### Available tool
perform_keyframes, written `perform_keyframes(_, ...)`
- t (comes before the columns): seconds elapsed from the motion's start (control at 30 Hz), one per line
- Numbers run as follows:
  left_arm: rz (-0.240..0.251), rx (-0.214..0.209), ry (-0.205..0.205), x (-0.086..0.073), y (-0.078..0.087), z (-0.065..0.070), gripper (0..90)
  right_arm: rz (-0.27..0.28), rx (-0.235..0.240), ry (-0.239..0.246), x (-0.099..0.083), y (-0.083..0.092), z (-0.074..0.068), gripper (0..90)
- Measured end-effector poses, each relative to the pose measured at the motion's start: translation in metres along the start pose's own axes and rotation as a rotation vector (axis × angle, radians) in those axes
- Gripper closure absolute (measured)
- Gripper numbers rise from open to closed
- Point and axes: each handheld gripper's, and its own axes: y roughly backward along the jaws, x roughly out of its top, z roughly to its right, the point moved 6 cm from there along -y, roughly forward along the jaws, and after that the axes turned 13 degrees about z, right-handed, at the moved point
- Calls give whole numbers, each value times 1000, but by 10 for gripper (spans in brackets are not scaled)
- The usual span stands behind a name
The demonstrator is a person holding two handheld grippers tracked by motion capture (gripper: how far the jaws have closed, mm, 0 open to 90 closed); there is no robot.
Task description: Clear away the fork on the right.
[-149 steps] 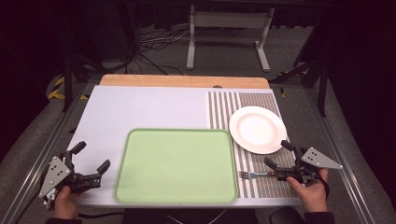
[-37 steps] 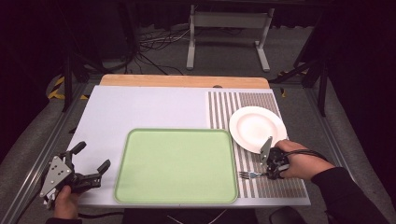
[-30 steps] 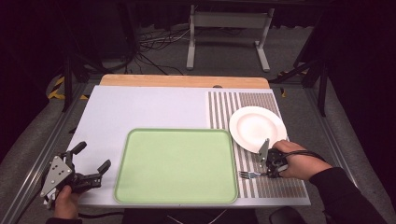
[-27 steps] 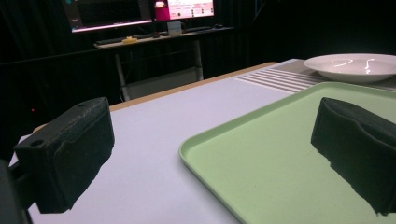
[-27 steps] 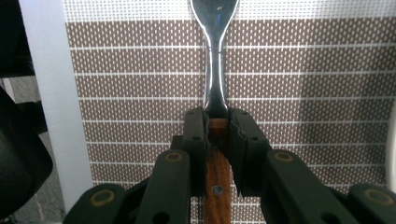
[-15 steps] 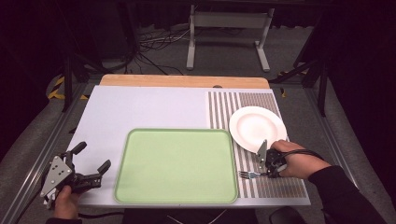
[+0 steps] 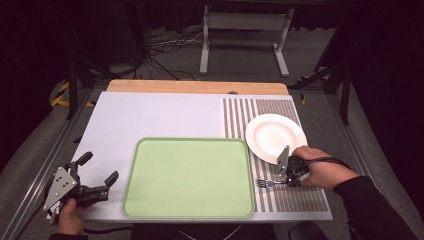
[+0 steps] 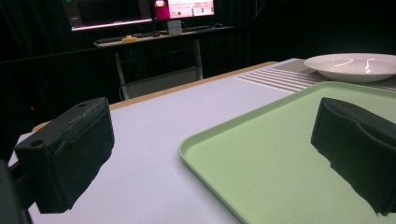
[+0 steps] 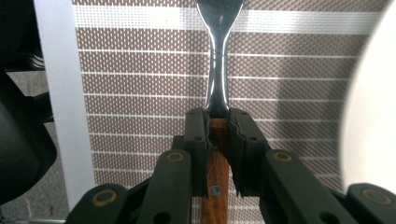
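Note:
A fork [image 7: 267,183] with a wooden handle [image 9: 216,177] and a steel neck [image 9: 218,70] lies on the striped placemat [image 7: 300,197], tines toward the green tray [image 7: 190,177]. My right gripper [image 7: 289,175] points down over it, and its jaws are shut on the fork's handle [image 9: 217,128]. A white plate [image 7: 275,137] sits just beyond that hand. My left gripper [image 7: 97,175] rests at the table's front left corner, open and holding nothing; in the left gripper view its pads [image 8: 65,149] frame the tray's near corner [image 8: 205,149].
The tray [image 8: 280,140] lies flat in the table's front middle. A wooden strip [image 7: 197,86] edges the far side. Beyond the table stand a metal frame [image 7: 245,35] and cables on the floor. A dark desk with screens [image 8: 140,18] shows far off.
Five seconds ago my right gripper lay level beside the fork; it has since tipped down over the handle and closed on it. Over the last second nothing visibly moves. The left gripper stays put.

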Motion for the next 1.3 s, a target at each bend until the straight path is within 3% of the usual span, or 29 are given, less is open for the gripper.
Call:
perform_keyframes(0.3,1,3,0,0,0,0,0,39,-46,-10,10,21,4,780)
perform_keyframes(0.6,3,4,1,0,1,-1,0,65,-78,10,28,40,12,780)
perform_keyframes(1.3,3,2,-1,1,1,-1,0,111,-97,45,90,42,24,780)
